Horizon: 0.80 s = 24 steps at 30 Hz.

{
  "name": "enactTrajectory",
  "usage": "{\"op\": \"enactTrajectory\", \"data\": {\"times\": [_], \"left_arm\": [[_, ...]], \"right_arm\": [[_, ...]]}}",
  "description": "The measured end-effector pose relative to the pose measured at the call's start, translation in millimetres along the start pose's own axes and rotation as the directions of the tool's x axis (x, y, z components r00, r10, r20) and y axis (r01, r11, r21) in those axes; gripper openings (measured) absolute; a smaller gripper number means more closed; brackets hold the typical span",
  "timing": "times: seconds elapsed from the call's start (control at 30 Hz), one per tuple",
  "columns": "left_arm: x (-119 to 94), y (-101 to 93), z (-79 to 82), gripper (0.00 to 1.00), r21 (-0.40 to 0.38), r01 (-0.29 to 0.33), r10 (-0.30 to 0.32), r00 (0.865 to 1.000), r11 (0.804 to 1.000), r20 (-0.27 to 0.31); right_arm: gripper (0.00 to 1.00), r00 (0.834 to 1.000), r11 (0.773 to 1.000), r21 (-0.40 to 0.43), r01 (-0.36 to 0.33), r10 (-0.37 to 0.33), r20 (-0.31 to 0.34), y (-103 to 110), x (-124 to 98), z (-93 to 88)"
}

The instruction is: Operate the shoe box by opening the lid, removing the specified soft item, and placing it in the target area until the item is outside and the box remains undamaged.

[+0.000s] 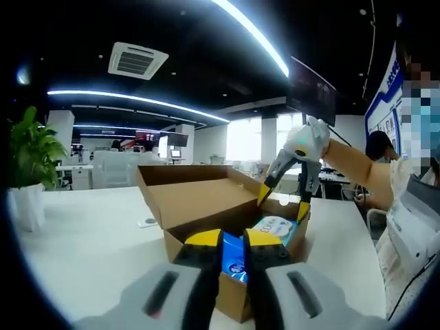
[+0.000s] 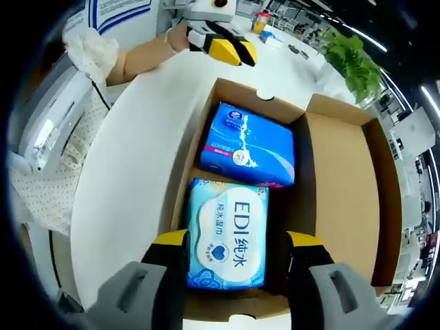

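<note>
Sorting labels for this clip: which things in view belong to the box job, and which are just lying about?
Job:
- shoe box, lid open
- light blue EDI pack inside
- dark blue pack inside
- right tongs, open over the light blue EDI pack
- left tongs, at the box's edge

Lying about:
- potted plant
- small white item on the table

A brown cardboard shoe box [image 1: 206, 206] is lying open on a white table [image 1: 89, 240], its lid [image 1: 189, 185] tipped back. Blue soft packs [image 1: 234, 256] are being seen inside. The left gripper [image 1: 232, 240] is being held at the near wall, jaws slightly parted. The right gripper [image 1: 283, 201] is being held open above the far end.
</note>
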State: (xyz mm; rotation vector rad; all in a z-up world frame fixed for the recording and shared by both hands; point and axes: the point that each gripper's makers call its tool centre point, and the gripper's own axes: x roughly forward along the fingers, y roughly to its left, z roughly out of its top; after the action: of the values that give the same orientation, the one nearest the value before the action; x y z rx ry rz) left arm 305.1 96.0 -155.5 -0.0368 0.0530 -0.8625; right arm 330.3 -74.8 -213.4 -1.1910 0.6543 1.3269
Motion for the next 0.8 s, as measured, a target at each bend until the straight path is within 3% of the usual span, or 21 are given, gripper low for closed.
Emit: {"op": "enactTrajectory", "data": {"times": [0.13,0.8], "left_arm": [[1,-1.7,-0.7,0.12,0.005,0.004,-0.004,1.000,1.000,-0.005],[4,-2.7,-7.0,0.12,0.012,0.009,-0.009,0.999,1.000,-0.032]], "right_arm": [[0.56,0.998,1.000,-0.002,-0.023,0.023,-0.053,1,10,-6.9],[0.65,0.979,0.989,0.043,-0.141,0.146,-0.141,4,45,-18.9]]}}
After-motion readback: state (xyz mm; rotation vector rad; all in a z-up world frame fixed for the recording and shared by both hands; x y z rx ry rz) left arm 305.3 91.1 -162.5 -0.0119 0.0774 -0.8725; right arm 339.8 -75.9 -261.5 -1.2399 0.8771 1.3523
